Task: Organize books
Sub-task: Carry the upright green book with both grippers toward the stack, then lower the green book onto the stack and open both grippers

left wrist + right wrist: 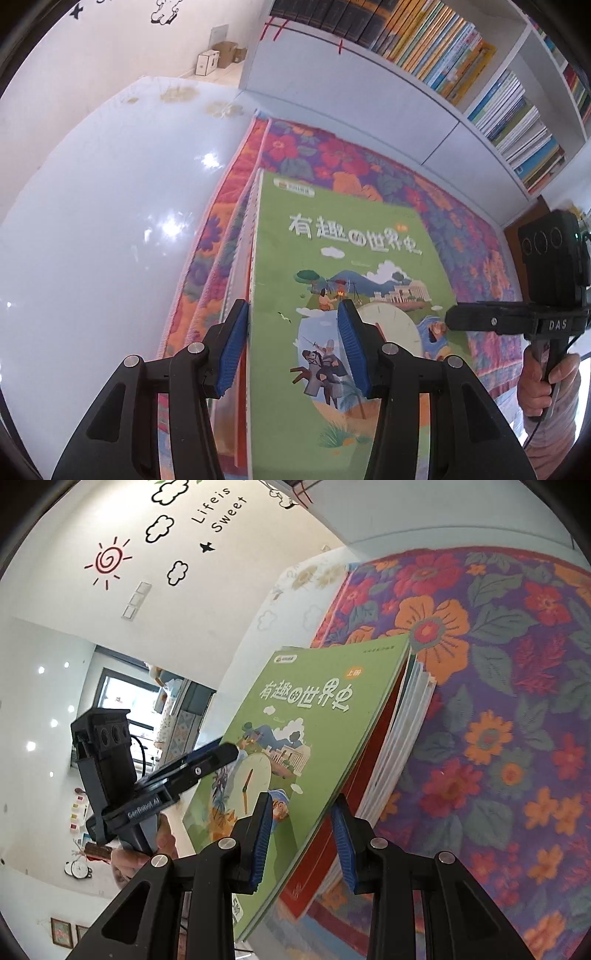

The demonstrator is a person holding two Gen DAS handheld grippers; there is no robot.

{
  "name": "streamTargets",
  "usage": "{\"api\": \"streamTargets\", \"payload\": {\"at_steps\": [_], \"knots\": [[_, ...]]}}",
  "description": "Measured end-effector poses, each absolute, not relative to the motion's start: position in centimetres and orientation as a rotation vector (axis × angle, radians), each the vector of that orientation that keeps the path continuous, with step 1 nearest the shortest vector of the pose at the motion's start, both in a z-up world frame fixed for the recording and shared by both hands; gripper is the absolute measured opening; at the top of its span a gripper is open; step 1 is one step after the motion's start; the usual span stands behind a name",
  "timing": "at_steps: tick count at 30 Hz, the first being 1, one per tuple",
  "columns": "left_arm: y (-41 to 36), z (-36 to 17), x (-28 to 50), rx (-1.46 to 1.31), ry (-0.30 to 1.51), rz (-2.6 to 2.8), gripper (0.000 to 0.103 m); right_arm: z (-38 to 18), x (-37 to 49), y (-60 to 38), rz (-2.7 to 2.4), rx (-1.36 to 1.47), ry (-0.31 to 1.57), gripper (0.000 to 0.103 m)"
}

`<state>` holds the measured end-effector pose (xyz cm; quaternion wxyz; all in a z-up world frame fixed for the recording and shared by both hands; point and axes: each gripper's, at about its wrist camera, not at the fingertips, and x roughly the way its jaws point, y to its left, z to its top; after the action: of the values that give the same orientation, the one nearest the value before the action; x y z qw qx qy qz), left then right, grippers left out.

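A stack of books (332,258) with a green illustrated cover on top hangs over the floral cloth (351,155), held from two sides. My left gripper (293,349) is shut on the stack's near edge, one blue pad on the green cover and the other against the underside. My right gripper (301,842) is shut on the stack (295,716) too, its pads clamping the green cover, a red book and white page edges. In the left wrist view the right gripper (456,319) touches the cover's right edge. The left gripper (225,757) shows in the right wrist view at the cover's left edge.
A white bookshelf (461,122) packed with upright books runs along the upper right. A glossy white surface (92,221) lies left of the cloth. Cardboard boxes (218,57) stand by the far wall. A person's hand (546,380) grips the right handle.
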<state>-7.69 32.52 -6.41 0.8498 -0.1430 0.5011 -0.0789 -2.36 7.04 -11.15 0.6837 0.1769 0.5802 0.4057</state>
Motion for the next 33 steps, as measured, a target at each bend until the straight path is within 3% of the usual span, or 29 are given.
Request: {"api": "streamTargets", "payload": {"at_steps": [10, 13, 16, 26, 33], "knots": [[32.8, -6.8, -7.9, -0.255, 1.035, -0.168, 0.046, -12.0, -2.8, 7.9, 0.867, 0.381, 1.31, 0.035], [32.8, -6.2, -8.1, -0.243, 1.014, -0.156, 0.048, -11.3, -3.4, 7.7, 0.847, 0.342, 1.301, 0.04], [33.1, -6.0, -8.3, -0.224, 1.006, -0.125, 0.048, -10.7, -3.8, 7.2, 0.769, 0.322, 1.277, 0.053], [31.7, -7.0, -7.5, -0.182, 1.032, -0.151, 0.049, -12.3, -6.4, 9.8, 0.812, 0.264, 1.443, 0.055], [31.7, -6.8, -6.4, -0.188, 1.037, -0.164, 0.049, -11.5, -7.3, 11.9, 0.748, 0.166, 1.467, 0.063]]}}
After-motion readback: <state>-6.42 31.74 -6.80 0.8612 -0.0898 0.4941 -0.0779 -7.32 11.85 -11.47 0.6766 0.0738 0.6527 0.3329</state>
